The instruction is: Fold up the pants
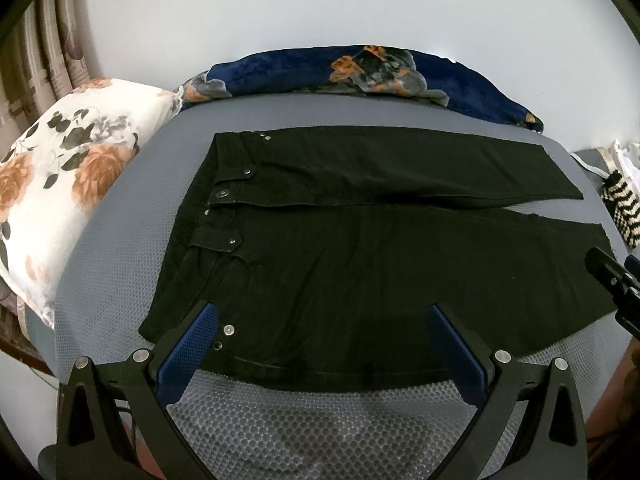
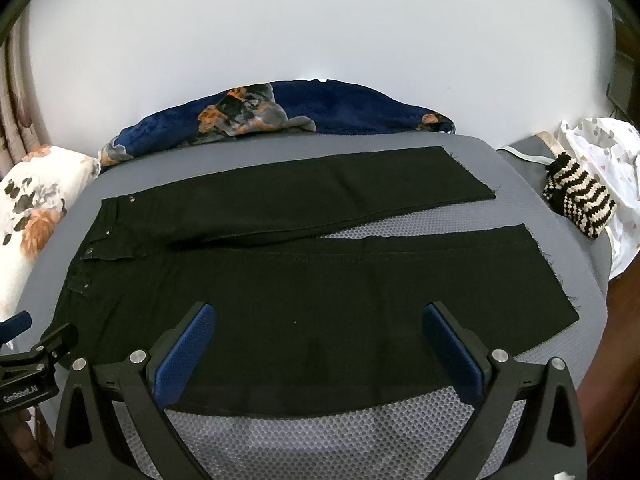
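Note:
Black pants (image 1: 360,248) lie flat on a grey mesh-covered bed (image 1: 280,432), waistband to the left, both legs stretched to the right with a narrow gap between the hems. My left gripper (image 1: 322,312) hovers open above the near edge by the waist, nothing between its blue pads (image 1: 188,356). Over the near leg of the pants (image 2: 320,312), my right gripper (image 2: 320,312) also stands open and empty. Each gripper shows at the edge of the other's view: the right gripper (image 1: 616,280) and the left gripper (image 2: 36,348).
A floral white pillow (image 1: 68,184) lies at the left. A dark blue blanket (image 1: 360,72) runs along the wall behind the pants. A striped black-and-cream knitted item (image 2: 580,200) and white cloth (image 2: 608,152) sit beyond the bed's right edge.

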A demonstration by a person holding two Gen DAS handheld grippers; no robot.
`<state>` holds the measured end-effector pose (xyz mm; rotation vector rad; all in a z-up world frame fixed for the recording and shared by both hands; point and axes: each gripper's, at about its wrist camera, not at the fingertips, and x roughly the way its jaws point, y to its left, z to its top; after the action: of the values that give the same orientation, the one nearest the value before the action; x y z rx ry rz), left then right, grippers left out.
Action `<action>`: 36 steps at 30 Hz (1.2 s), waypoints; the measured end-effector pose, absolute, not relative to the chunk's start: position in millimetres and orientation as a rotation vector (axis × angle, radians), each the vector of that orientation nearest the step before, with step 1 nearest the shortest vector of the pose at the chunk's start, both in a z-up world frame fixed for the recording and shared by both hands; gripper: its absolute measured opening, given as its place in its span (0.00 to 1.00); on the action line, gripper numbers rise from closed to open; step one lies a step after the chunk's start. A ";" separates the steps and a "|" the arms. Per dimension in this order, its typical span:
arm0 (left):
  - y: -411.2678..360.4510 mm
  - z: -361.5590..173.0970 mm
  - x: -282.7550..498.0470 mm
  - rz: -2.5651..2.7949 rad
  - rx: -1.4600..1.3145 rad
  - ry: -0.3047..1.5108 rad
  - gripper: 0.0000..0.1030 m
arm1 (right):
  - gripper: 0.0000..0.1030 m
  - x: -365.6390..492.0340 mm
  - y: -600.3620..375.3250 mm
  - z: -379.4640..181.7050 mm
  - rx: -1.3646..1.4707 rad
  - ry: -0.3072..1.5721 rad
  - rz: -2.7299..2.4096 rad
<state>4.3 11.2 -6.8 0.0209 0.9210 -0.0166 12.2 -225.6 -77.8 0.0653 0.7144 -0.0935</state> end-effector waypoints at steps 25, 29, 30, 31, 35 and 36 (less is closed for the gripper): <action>72.7 -3.6 53.3 0.019 -0.097 0.922 1.00 | 1.00 37.6 -227.4 -70.8 0.047 0.674 -0.068; 110.3 0.7 83.4 0.030 -0.168 0.928 0.99 | 1.00 62.0 -233.8 -64.7 0.121 0.695 -0.039; 119.4 1.4 90.8 0.027 -0.188 0.933 0.99 | 1.00 67.6 -234.5 -64.4 0.139 0.701 -0.029; 133.0 1.4 102.5 0.018 -0.225 0.939 0.99 | 1.00 77.8 -235.8 -63.6 0.175 0.712 -0.008; 167.1 -3.0 137.2 -0.040 -0.351 0.962 0.89 | 1.00 111.2 -232.2 -61.7 0.237 0.727 0.031; 177.4 -6.6 150.9 -0.067 -0.395 0.975 0.84 | 1.00 119.3 -229.4 -61.3 0.234 0.728 0.033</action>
<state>150.9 177.4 -6.6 -0.3951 0.9749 -0.0673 119.3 -229.4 -61.3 0.2342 0.7278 0.0334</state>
